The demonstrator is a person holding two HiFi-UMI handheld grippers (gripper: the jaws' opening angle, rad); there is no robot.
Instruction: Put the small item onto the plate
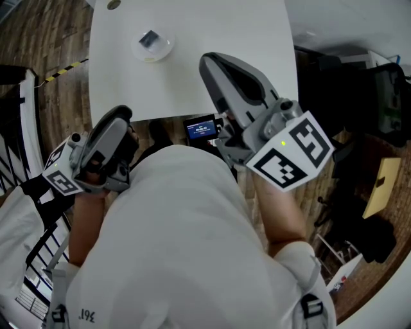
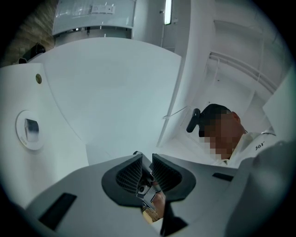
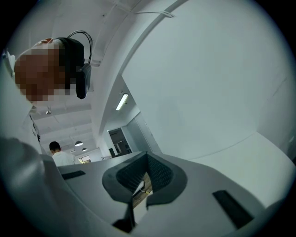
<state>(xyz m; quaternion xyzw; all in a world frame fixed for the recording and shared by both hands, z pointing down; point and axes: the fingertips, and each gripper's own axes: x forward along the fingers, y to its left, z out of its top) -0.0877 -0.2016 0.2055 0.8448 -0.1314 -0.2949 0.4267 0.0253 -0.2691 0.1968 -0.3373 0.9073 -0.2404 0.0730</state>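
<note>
A small dark-grey item lies on a little white plate at the far left of the white table. In the left gripper view the same item and plate show at the left edge. My left gripper is held near my body, short of the table's near edge; its jaws stand a narrow gap apart with nothing between them. My right gripper is raised over the table's near middle, to the right of the plate. Its jaws are shut and empty.
A small round brass-coloured fitting sits in the tabletop beyond the plate. A device with a blue screen hangs at my chest by the table's near edge. Dark gear and a yellow board lie on the wooden floor at the right.
</note>
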